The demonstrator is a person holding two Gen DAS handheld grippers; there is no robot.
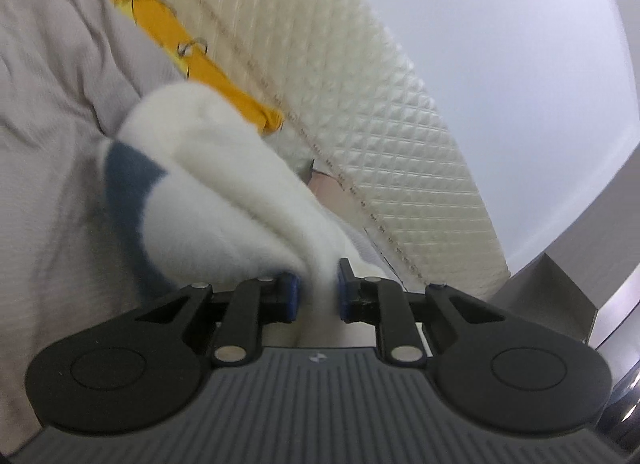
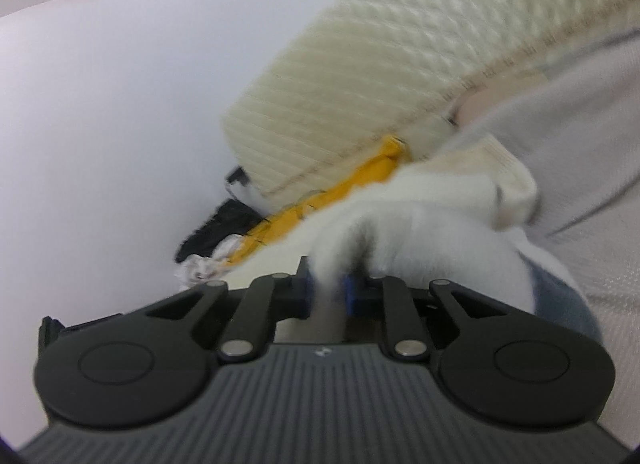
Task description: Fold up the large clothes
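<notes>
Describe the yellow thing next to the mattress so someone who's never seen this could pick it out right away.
Start at the big cream quilted mattress standing against the white wall. Along its stitched edge runs a yellow cloth, with the grey sheet on its other side and the fluffy white garment in front. It is the only bright yellow thing there, and thin dark cords lie on it.

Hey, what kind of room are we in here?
Probably a bedroom: a quilted cream mattress stands against a plain white wall, with clothes like a yellow garment piled on grey bedding.
</notes>
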